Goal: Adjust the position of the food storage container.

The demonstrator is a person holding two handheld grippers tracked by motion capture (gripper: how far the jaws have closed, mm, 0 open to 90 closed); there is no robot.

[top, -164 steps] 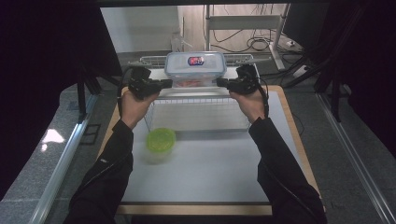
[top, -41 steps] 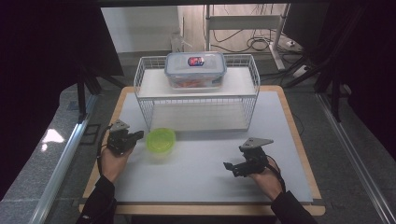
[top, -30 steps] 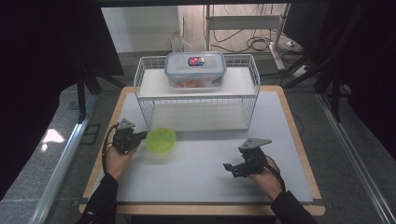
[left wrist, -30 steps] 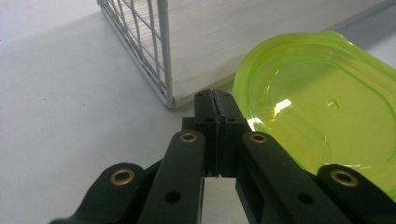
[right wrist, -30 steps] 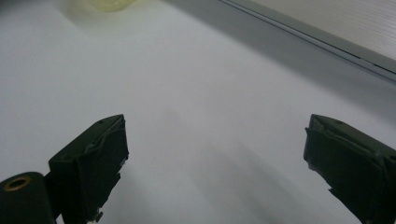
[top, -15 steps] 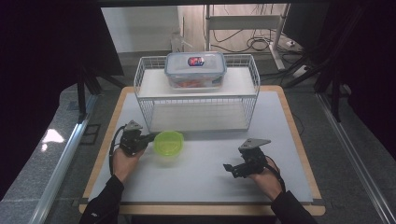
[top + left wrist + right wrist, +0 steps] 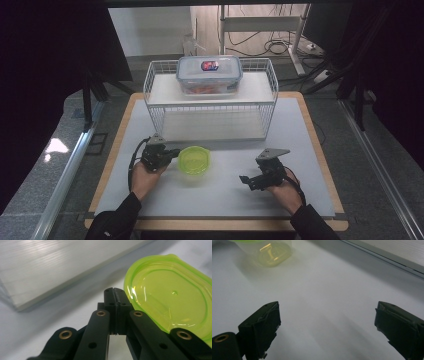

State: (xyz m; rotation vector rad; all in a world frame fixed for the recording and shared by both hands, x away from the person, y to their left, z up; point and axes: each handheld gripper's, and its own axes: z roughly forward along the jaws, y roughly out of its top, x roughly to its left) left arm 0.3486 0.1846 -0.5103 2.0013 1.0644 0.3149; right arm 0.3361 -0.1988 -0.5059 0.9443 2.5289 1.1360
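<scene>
Clearly the left claw point(image 7: 172, 153), jaws shut and holding nothing, touches the green container point(image 7: 194, 160) on its desk-left-edge side. Right claw point(image 7: 246, 180) gapes empty, well apart.

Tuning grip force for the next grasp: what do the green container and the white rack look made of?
Green container: looks like thin translucent plastic, glossy; light passes through the lid and highlights glint on its moulded rim in the left gripper view. Probably slippery and a little flexible.

White rack: seems to be coated metal wire, matt white; thin straight rods form an open grid. The shelf boards look like flat white sheet, material unclear.
</scene>
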